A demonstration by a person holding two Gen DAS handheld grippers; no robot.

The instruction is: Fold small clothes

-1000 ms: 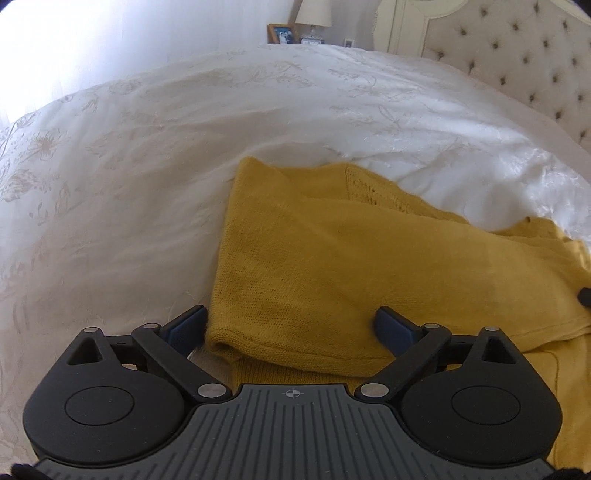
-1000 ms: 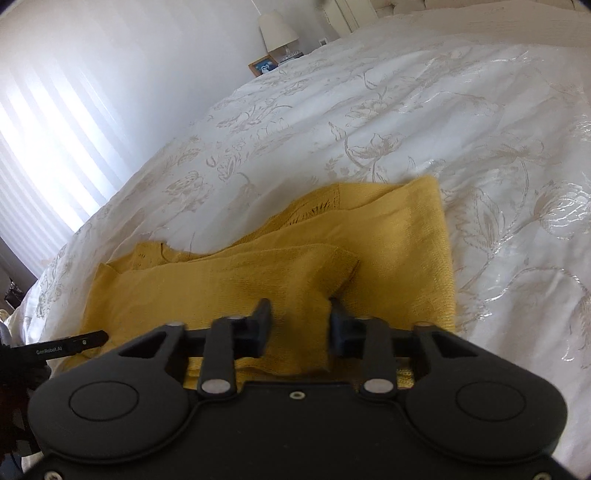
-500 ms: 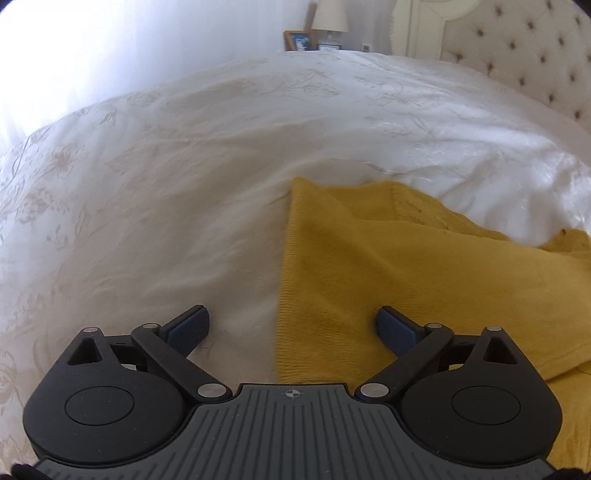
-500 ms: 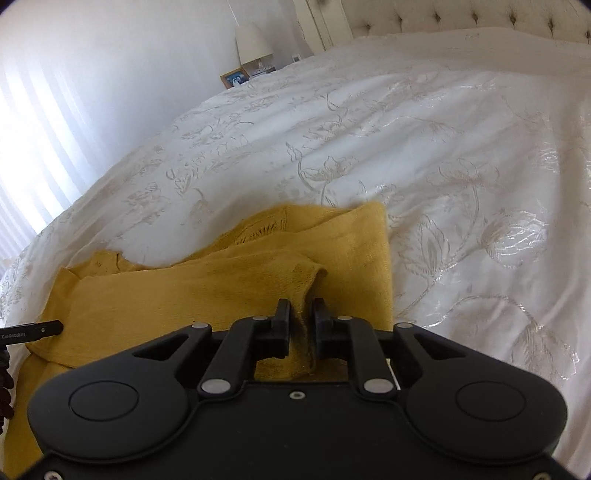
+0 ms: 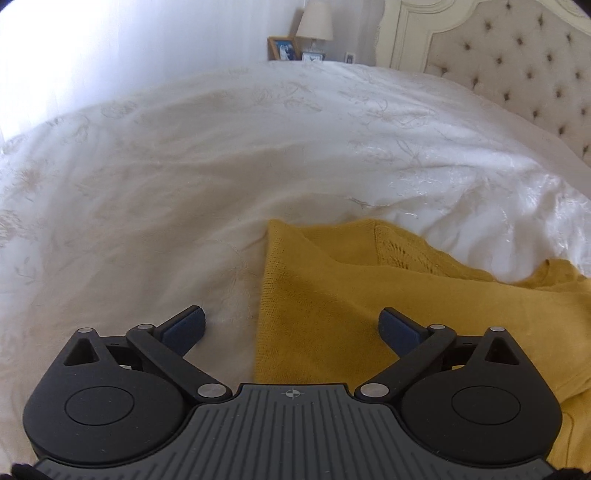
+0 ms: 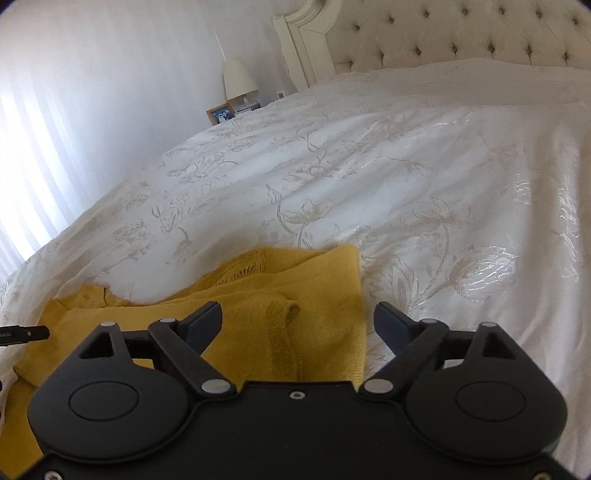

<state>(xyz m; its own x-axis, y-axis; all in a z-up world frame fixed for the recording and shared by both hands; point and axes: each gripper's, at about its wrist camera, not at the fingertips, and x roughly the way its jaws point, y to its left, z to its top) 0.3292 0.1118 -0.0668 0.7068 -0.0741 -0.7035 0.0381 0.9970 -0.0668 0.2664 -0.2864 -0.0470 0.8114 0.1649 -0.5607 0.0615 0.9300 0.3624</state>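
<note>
- The yellow knit garment [image 5: 369, 295] lay folded over itself on the bed, spread ahead of both tools; I could see an openwork lace edge [image 5: 402, 251] at its far side.
- Through the left camera, its straight left edge ran from just ahead of the left tool [image 5: 291, 326] away toward the headboard, passing between the two fingers; the right finger hung over the yellow cloth, the left finger over bare bedspread.
- My left tool was released, fingers spread wide, holding nothing.
- Through the right camera, a folded ridge of the garment [image 6: 284, 332] stood between the fingers of the right tool [image 6: 297, 321], touching neither one.
- My right tool was also released, fingers wide apart and gripping nothing.
- The white floral bedspread [image 6: 424, 192] stretched ahead and to the right of that tool.
- Far ahead stood a tufted headboard [image 6: 461, 33], with a lamp [image 6: 239, 83] and a picture frame [image 6: 220, 113] beyond the bed's far left side.
</note>
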